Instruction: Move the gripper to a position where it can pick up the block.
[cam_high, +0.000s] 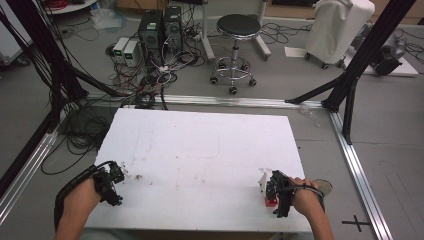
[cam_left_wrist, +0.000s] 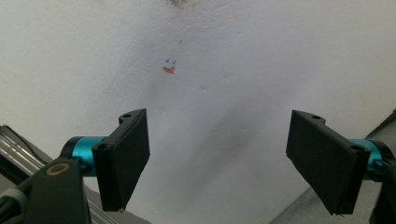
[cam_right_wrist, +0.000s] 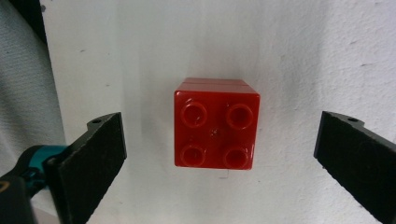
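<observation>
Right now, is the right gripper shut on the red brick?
No: in the right gripper view the jaws stand wide open on either side of the red brick, clear gaps on both sides.

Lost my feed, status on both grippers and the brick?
Left gripper open over bare white table. Right gripper open, fingers apart either side of red brick, not touching. Nothing in the way.

red brick: partly hidden behind right gripper, lower right of the high view
table stains: too small to identify
</observation>
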